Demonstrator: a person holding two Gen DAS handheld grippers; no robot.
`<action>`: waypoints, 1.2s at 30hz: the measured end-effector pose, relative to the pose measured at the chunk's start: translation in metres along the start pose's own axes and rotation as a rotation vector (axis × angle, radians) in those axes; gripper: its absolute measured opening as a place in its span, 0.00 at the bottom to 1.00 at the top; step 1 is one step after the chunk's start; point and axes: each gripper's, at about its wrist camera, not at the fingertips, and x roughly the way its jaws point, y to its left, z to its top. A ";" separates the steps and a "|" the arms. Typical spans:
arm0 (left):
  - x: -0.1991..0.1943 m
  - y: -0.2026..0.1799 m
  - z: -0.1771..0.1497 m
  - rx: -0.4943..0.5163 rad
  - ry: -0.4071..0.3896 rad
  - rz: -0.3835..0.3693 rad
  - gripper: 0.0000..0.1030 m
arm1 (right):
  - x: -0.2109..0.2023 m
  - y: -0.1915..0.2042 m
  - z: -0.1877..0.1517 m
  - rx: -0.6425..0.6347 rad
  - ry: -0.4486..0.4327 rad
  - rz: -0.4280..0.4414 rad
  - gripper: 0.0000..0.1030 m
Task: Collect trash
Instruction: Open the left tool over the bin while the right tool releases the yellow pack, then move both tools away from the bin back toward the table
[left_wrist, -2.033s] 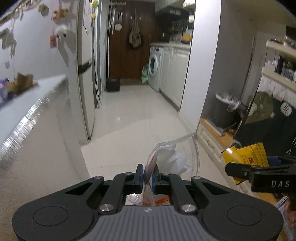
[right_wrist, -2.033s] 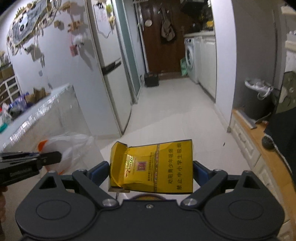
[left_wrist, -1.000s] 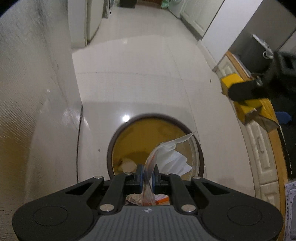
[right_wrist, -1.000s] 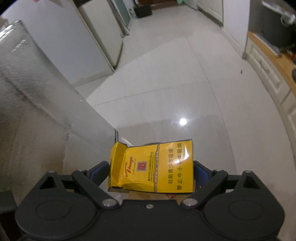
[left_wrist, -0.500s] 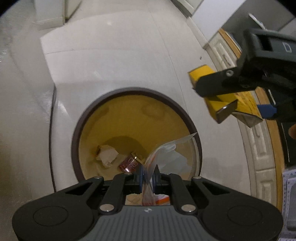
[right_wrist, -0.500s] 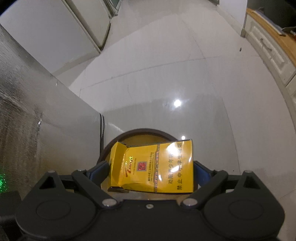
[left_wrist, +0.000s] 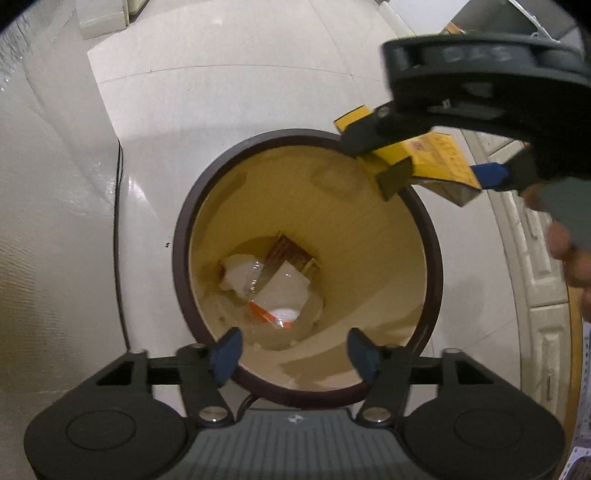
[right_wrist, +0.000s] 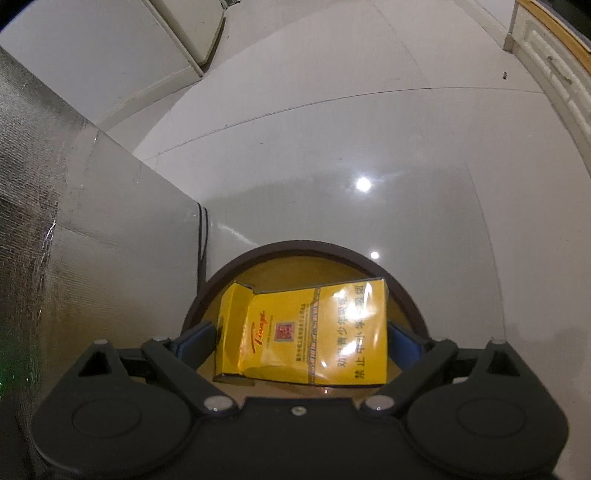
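Leftmost, a silvery textured panel (right_wrist: 85, 236) rises beside the pale tiled floor (right_wrist: 332, 129), and a round trash bin (left_wrist: 181, 236) with a dark brown rim and yellow inner wall stands on that floor just next to it. Directly above the bin's near edge hangs the left claw (left_wrist: 295, 354), its blue-padded fingers (left_wrist: 226, 353) spread wide with nothing between them. Down at the bin's bottom lies a clear plastic bag with orange print (left_wrist: 275, 301) among crumpled white paper (left_wrist: 240, 275) and a brownish wrapper (left_wrist: 286, 251). Further right, over the bin's far rim, the right claw (left_wrist: 439, 158) pinches a yellow cigarette pack (left_wrist: 441, 157) across its width, the pack's flip lid hanging open. In the right wrist view the same pack (right_wrist: 314, 332) sits squarely between the blue pads (right_wrist: 195, 339), above the bin's opening (right_wrist: 280, 266). At the far right, cream cabinet drawers (left_wrist: 539, 258) with a wooden top edge line the floor.
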 end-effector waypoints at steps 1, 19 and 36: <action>-0.003 0.000 0.000 0.012 -0.003 0.007 0.73 | 0.002 -0.002 -0.001 0.001 -0.004 0.000 0.97; -0.025 -0.008 -0.005 0.017 0.009 0.069 1.00 | -0.008 -0.021 -0.039 -0.085 0.048 -0.045 1.00; -0.055 -0.006 -0.014 -0.011 -0.037 0.112 1.00 | -0.054 -0.038 -0.072 -0.073 0.025 -0.054 1.00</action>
